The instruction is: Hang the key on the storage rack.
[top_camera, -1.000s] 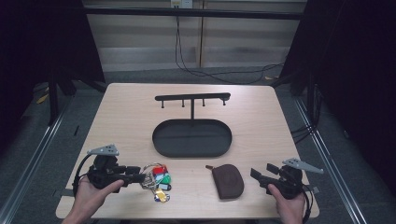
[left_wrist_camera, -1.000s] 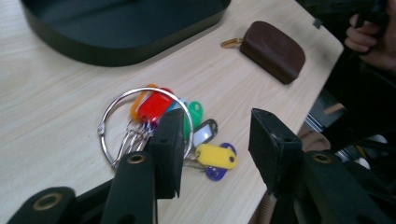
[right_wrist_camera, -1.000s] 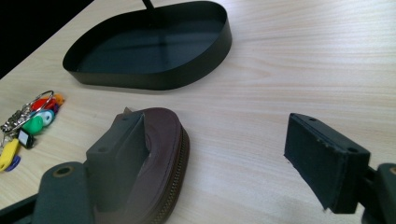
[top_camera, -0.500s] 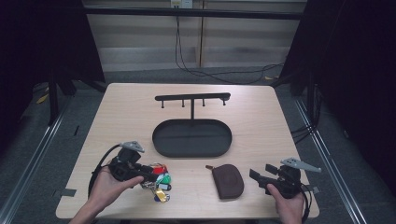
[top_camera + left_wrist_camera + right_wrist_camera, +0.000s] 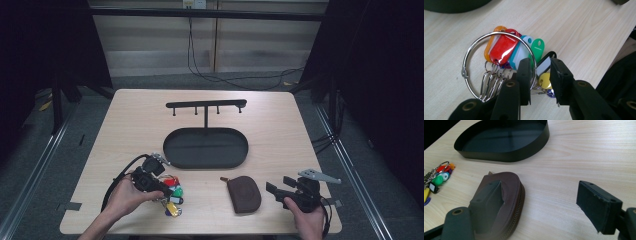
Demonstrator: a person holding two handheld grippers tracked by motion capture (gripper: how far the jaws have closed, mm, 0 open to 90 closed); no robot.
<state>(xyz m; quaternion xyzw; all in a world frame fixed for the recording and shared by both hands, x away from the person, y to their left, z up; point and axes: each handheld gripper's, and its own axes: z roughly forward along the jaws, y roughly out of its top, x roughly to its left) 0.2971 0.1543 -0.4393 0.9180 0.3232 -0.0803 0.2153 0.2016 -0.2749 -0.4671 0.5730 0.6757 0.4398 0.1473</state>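
Left claw (image 5: 537, 75) is low over the table (image 5: 130, 130), jaws partly spread and astride the near arc of the key ring (image 5: 469, 47); the coloured tags (image 5: 504, 47) fan out just beyond its tips. Right claw (image 5: 534, 202) has jaws spread wide, gripping nothing. The brown pouch (image 5: 506, 187) lies at its left jaw, the black tray (image 5: 504, 142) farther ahead.

On my worktop (image 5: 125, 125) the tray (image 5: 205, 148) sits at the middle, its hook rack (image 5: 206, 104) behind it. In front lie the key ring (image 5: 170, 192) at left and the pouch (image 5: 244, 193) at right.
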